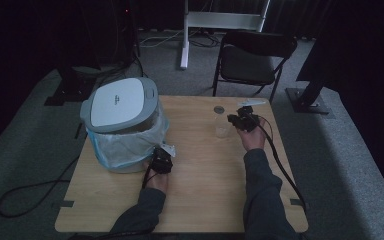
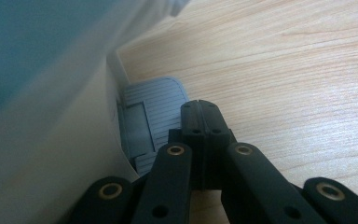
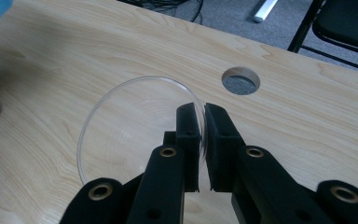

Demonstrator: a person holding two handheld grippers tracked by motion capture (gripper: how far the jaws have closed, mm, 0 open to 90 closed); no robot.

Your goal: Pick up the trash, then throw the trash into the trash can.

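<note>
A clear plastic cup (image 1: 221, 126) stands on the wooden table (image 1: 205, 185) at the back right. My right gripper (image 1: 241, 120) reaches it from the right, and in the right gripper view the right gripper (image 3: 202, 112) is shut on the near wall of the cup (image 3: 121, 133), one jaw inside the rim and one outside. A grey-lidded bin (image 1: 120, 102) with a plastic liner sits at the table's left. My left gripper (image 1: 161, 162) lies at its base. Its jaws are shut with nothing between them, and the left gripper (image 2: 199, 106) has its tips at the edge of the bin's grey ribbed foot pedal (image 2: 149, 105).
A round cable hole (image 3: 241, 80) is cut in the table just beyond the cup. A small white object (image 1: 252, 102) lies at the far edge. A black folding chair (image 1: 252, 57) stands behind the table. Cables trail from both grippers.
</note>
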